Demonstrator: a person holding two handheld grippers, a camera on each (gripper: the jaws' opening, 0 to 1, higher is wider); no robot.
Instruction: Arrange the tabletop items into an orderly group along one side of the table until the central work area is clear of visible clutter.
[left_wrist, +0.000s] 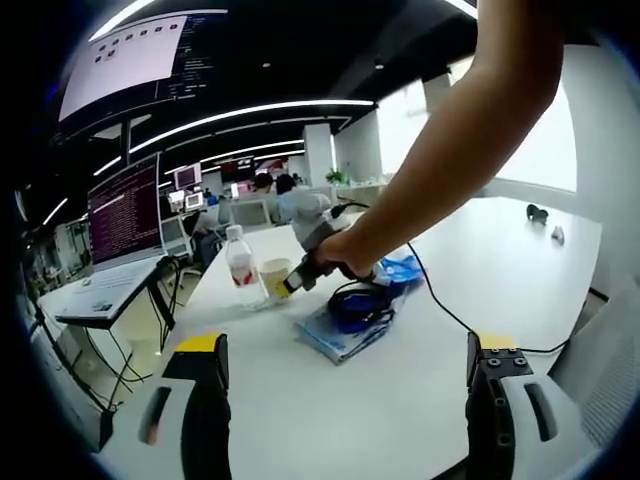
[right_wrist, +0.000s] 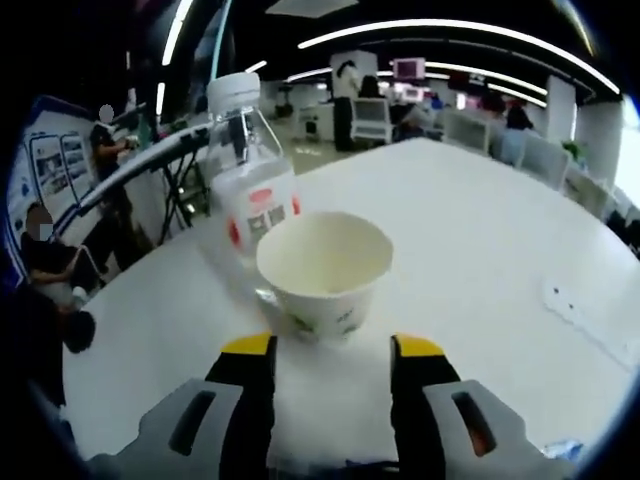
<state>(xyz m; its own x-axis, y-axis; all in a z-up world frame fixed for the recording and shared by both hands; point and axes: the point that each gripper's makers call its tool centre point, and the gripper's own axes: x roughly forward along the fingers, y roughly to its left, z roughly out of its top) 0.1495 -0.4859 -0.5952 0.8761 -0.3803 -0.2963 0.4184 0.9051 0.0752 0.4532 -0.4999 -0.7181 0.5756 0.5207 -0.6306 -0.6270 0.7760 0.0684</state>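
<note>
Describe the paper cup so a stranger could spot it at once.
On the white table, look just ahead of the right gripper, whose jaws are open. The paper cup stands upright there, beside a clear water bottle. Unlike the tall capped bottle, it is short, cream-coloured and open-topped.

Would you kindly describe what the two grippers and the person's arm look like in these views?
The left gripper has two broad black jaws with yellow tips, set on grey-white bodies with dark oval slots; small screws show on one jaw. The right gripper is built alike: black jaws, yellow tips, grey slotted bodies. In the left gripper view the person's arm is bare, with no sleeve visible, and a black cable trails behind.
</note>
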